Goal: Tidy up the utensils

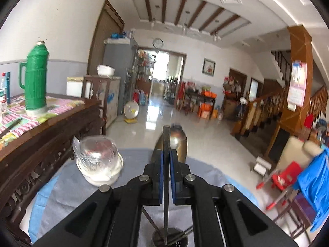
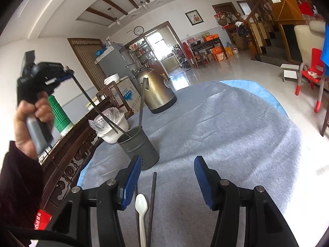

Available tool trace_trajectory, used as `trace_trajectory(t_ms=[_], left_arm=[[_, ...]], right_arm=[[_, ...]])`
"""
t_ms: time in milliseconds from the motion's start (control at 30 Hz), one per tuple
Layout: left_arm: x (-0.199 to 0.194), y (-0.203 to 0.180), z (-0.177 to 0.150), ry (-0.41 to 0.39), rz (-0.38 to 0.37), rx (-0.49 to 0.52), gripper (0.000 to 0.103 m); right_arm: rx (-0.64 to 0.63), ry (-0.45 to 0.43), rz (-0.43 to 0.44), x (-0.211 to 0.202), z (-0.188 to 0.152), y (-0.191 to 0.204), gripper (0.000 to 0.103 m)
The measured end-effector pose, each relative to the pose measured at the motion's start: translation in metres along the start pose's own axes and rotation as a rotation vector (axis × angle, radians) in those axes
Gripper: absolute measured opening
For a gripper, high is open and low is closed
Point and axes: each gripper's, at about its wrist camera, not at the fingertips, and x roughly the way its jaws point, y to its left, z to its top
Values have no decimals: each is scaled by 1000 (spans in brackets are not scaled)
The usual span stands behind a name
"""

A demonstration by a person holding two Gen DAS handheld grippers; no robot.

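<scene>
My left gripper is shut on a dark chopstick that runs down between its blue pads into the grey utensil holder. In the right wrist view the left gripper is raised at the left, and its chopstick slants down to the mouth of the holder. Another chopstick stands in the holder. My right gripper is open low over the grey cloth. A white spoon and a dark chopstick lie on the cloth between its fingers, untouched.
A bronze kettle stands behind the holder, and a white bowl wrapped in plastic sits to its left. A dark carved sideboard with a green thermos borders the table's left edge. A red chair stands at the right.
</scene>
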Motion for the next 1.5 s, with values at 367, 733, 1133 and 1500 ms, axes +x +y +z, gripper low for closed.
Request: trace_trajectory(t_ms=[367, 733, 1133, 1500], left_arm=[[-20, 29, -34, 126, -36, 48, 7], [-66, 90, -124, 324, 77, 73, 8], [-87, 138, -201, 494, 126, 50, 8], [-91, 133, -198, 485, 92, 40, 8]], right_arm=[[5, 35, 10, 3, -1, 1, 57], [8, 248, 123, 34, -31, 27, 42], [-76, 509, 96, 110, -87, 62, 29], [-208, 559, -21, 122, -105, 71, 9]])
